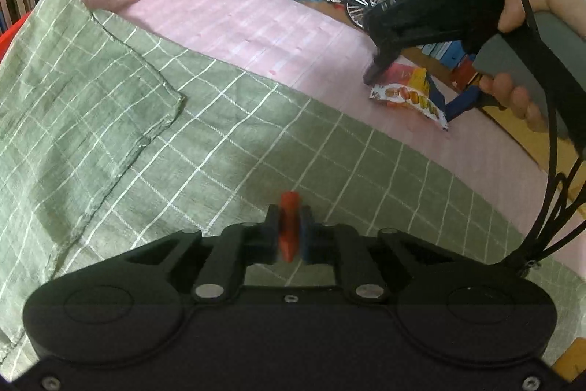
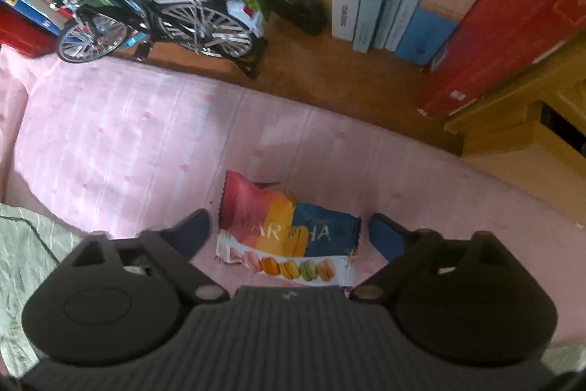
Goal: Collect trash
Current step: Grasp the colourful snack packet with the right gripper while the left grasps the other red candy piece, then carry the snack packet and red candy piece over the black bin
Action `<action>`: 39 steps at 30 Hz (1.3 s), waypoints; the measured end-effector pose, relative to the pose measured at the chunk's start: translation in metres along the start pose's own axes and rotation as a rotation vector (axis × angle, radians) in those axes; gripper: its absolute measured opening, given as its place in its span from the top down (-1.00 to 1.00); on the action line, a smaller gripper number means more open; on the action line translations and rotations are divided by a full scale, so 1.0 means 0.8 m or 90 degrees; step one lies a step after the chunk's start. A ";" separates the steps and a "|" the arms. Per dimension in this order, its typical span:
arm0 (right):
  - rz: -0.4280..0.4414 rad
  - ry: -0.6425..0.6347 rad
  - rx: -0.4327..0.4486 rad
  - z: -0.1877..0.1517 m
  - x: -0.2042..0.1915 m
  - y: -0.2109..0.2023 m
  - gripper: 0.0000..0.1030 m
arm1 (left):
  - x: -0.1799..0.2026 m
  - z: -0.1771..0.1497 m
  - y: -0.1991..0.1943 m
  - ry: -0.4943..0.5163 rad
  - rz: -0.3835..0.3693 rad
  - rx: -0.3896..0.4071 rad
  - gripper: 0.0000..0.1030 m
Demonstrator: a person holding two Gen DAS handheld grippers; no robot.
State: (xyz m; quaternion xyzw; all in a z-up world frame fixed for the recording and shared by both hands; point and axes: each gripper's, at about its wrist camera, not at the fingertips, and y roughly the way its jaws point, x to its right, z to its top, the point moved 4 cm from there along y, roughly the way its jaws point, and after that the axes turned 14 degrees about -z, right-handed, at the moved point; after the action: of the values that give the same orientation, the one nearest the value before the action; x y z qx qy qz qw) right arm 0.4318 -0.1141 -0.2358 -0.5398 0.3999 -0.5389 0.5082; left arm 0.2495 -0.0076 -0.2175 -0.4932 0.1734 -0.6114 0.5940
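**Two tongs over the cloths**

Left wrist view: my left gripper (image 1: 289, 226) is pinching a small red, wedge-shaped scrap (image 1: 288, 226) above the creased green checked cloth (image 1: 154, 120).

Right wrist view: my right gripper (image 2: 289, 233) is pointing downward, jaws standing wide, straddling the glossy, crinkled macaron wrapper (image 2: 289, 233) lying flat on the pink striped cloth (image 2: 121, 134).

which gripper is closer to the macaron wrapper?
Right. The right gripper straddles the macaron wrapper, open; the left gripper is apart over the green cloth, clamping a red scrap.
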 end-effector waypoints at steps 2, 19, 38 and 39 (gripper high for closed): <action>-0.007 -0.014 0.015 -0.002 0.001 -0.007 -0.26 | 0.001 0.001 -0.003 -0.003 -0.004 0.005 0.81; 0.069 -0.001 0.013 -0.076 0.062 -0.092 0.02 | 0.017 -0.004 -0.059 0.039 -0.023 0.027 0.82; 0.114 0.027 0.044 -0.204 0.061 -0.203 0.01 | 0.022 -0.046 -0.200 0.082 -0.069 0.077 0.82; 0.115 0.025 0.044 -0.211 0.057 -0.206 0.01 | 0.020 -0.050 -0.206 0.081 -0.071 0.078 0.82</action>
State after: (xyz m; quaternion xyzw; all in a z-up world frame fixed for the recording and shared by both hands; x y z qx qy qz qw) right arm 0.2504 -0.1519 -0.0826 -0.4731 0.4381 -0.5150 0.5648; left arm 0.1284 0.0017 -0.0976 -0.4251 0.1457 -0.6833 0.5755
